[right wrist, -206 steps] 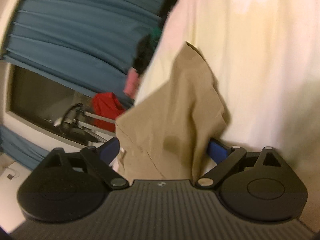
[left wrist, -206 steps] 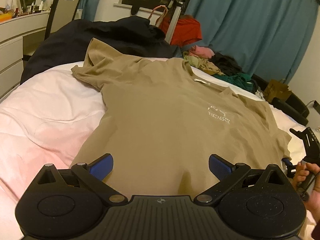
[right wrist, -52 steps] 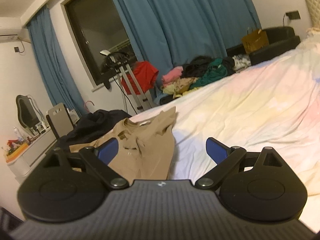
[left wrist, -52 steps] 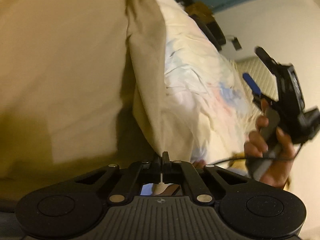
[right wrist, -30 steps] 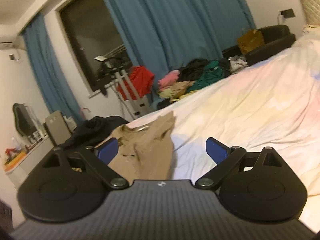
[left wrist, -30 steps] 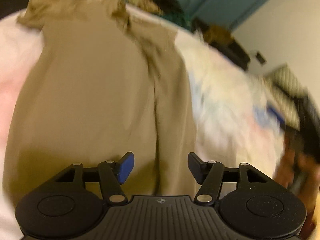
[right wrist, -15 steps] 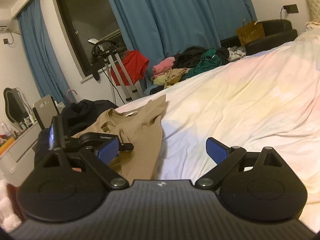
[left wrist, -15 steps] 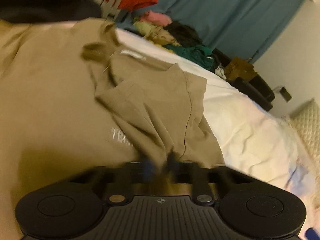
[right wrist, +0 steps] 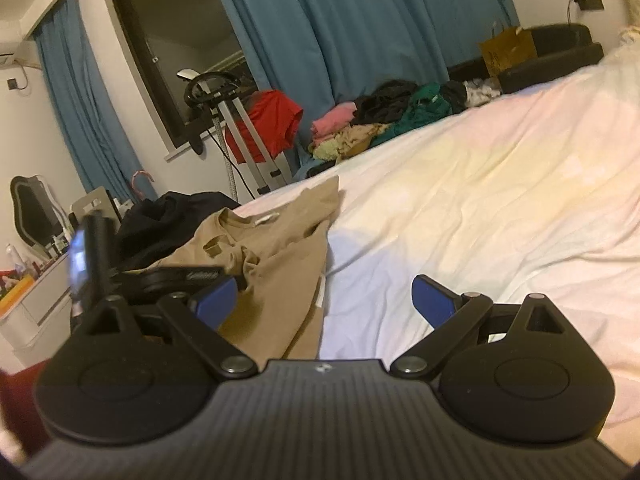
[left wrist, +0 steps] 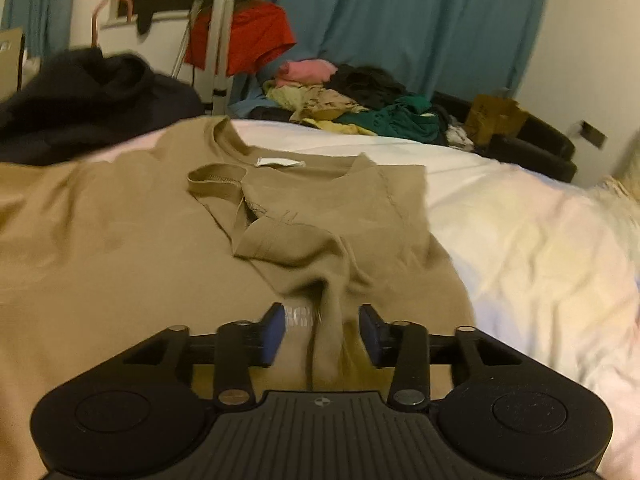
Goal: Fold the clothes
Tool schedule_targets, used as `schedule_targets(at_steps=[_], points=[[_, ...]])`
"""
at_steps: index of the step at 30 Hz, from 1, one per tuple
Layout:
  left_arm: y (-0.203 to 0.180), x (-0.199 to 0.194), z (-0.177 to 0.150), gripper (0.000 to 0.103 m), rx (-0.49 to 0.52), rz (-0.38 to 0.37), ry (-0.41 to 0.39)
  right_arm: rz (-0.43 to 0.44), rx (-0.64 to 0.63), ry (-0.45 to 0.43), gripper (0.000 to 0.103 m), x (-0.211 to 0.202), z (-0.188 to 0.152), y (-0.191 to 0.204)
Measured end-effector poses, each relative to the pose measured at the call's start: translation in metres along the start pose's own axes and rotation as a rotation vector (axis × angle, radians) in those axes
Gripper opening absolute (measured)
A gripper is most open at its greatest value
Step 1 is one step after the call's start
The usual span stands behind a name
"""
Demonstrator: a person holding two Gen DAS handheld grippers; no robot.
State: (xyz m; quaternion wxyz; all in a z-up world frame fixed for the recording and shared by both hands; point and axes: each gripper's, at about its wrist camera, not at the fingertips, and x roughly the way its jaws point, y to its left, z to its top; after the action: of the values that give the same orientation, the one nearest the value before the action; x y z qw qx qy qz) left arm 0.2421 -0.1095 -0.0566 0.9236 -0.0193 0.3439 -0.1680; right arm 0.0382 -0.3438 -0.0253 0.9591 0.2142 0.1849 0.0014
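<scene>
A tan T-shirt (left wrist: 120,264) lies on the white bed (left wrist: 520,248), its right side and sleeve folded in over the body. My left gripper (left wrist: 322,330) is open just above the shirt; a raised ridge of the folded sleeve (left wrist: 328,320) stands between its blue pads, not pinched. The shirt also shows in the right wrist view (right wrist: 272,264). My right gripper (right wrist: 324,300) is wide open and empty, above the bed beside the shirt's right edge. The left gripper body (right wrist: 160,276) shows at the left of that view.
A dark garment (left wrist: 80,100) lies on the bed behind the shirt. A pile of clothes (left wrist: 352,100) sits past the bed's far edge, near a red garment on a stand (left wrist: 240,36). Blue curtains, a black sofa (left wrist: 532,148) and a dresser (right wrist: 28,296) border the room.
My left gripper went from shut to open over the last half second, letting go of the sleeve fold on the shirt. My right gripper stayed open and barely moved.
</scene>
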Motion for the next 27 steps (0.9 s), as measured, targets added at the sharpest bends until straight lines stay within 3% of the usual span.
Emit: schedule_targets(at_steps=[1,5,12,17,20,27], points=[[-0.001,-0.015,-0.004,0.053,0.015,-0.007,-0.003,0.002,-0.009,-0.008,0.096,-0.002,0.0,0.002],[-0.005,-0.094,-0.03,0.084,0.047,0.001,-0.054,0.014,-0.043,-0.034,0.096,-0.013,0.001,0.012],[-0.003,-0.209,-0.08,0.101,0.062,0.081,-0.163,0.033,-0.068,-0.052,0.096,-0.049,-0.005,0.033],[0.004,-0.252,-0.106,0.102,0.038,0.112,-0.205,0.04,-0.1,-0.063,0.096,-0.072,-0.017,0.049],[0.011,-0.264,-0.106,0.102,0.034,0.132,-0.207,0.04,-0.131,-0.056,0.096,-0.073,-0.019,0.057],[0.057,-0.29,-0.097,0.102,-0.027,0.096,-0.228,0.146,-0.243,0.032,0.095,-0.035,-0.01,0.107]])
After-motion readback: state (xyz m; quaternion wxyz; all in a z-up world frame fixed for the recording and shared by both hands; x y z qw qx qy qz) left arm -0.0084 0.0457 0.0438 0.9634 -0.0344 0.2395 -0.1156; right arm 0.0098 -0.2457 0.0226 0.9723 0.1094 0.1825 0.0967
